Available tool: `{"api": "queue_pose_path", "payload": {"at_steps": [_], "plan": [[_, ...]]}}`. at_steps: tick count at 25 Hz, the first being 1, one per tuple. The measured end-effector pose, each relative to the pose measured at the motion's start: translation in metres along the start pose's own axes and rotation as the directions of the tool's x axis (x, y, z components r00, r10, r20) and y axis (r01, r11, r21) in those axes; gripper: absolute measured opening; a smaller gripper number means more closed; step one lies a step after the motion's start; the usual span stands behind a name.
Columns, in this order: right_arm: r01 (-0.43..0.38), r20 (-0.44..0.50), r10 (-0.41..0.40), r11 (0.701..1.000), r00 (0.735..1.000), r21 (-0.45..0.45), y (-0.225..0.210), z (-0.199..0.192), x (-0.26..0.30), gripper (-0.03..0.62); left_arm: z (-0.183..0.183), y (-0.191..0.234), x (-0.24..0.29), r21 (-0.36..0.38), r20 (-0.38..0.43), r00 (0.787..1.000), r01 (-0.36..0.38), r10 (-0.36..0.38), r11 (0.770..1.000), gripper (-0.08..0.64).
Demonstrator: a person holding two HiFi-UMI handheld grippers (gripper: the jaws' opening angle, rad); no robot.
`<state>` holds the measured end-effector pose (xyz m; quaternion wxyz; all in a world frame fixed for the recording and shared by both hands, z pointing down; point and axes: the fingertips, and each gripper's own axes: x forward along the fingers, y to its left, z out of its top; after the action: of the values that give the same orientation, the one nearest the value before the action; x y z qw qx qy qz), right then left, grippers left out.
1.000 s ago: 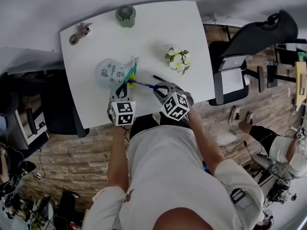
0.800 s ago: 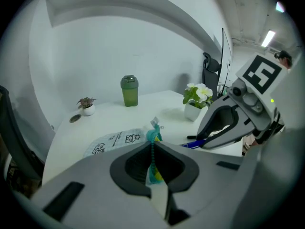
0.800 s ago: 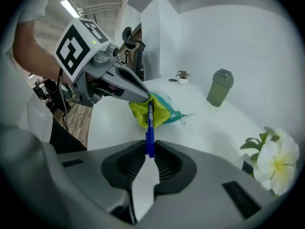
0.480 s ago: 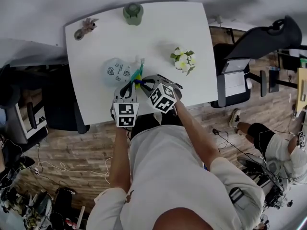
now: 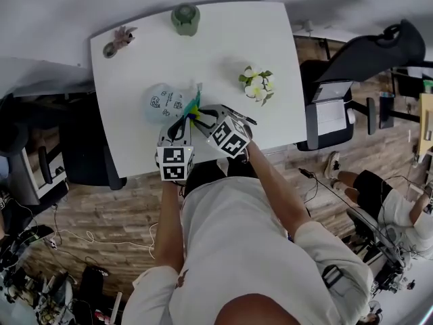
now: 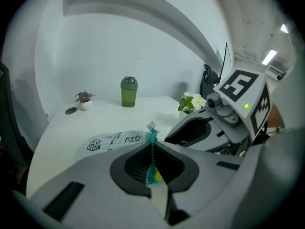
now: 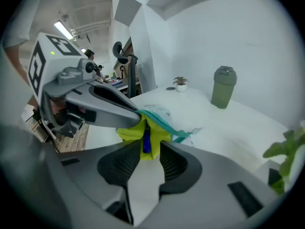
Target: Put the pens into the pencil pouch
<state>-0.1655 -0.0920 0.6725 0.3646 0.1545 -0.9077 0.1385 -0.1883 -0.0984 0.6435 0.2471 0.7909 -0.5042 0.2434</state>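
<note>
Grey right gripper [image 5: 203, 116] nose-down at pouch [image 5: 162, 102]

The soft fabric pencil pouch [image 5: 164, 102] is pale blue-white, printed with small dark cartoon figures. Its zip [image 7: 159, 120] is teal and its inner lining [image 7: 128, 133] yellow-green. The slim pen [image 7: 146, 142] in its mouth is deep blue. The lidded cylindrical bottle [image 5: 185, 19] is muted green and the rounded table [image 5: 223, 46] plain white. The small bunch of flowers [image 5: 256, 84] is white and yellow with green leaves.

Office or lab workspace, white desk [image 5: 135, 66], black office chair [image 5: 369, 49], cables [image 5: 71, 237] across wooden floor [image 5: 122, 205]
</note>
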Motion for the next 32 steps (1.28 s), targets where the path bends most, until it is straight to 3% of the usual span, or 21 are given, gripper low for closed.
{"api": "queue_pose_path", "payload": {"at_steps": [6, 14, 24, 26, 32], "plan": [[0.132, -0.011, -0.132, 0.99, 0.991, 0.055, -0.028, -0.038, -0.06, 0.127, 0.002, -0.006, 0.003, 0.048, -0.018, 1.0, -0.005, 0.006, 0.999, 0.009], [0.263, -0.11, -0.257, 0.964, 0.96, 0.049, -0.052, -0.102, -0.108, 0.127, -0.004, -0.019, 0.009, 0.162, -0.068, 0.997, -0.028, 0.039, 0.986, 0.009], [0.251, -0.237, -0.231, 0.966, 0.944, 0.058, -0.058, -0.167, -0.101, 0.118, -0.006, -0.035, 0.021, 0.183, -0.091, 0.996, -0.008, 0.025, 0.983, 0.009], [0.24, -0.238, -0.218, 0.968, 0.947, 0.07, -0.057, -0.171, -0.099, 0.069, -0.007, -0.035, 0.021, 0.18, -0.094, 0.995, -0.009, 0.026, 0.984, 0.009], [0.2, -0.23, -0.186, 0.979, 0.955, 0.042, -0.049, -0.158, -0.102, 0.06, -0.006, -0.031, 0.02, 0.145, -0.08, 0.996, -0.015, 0.027, 0.989, 0.009]]}}
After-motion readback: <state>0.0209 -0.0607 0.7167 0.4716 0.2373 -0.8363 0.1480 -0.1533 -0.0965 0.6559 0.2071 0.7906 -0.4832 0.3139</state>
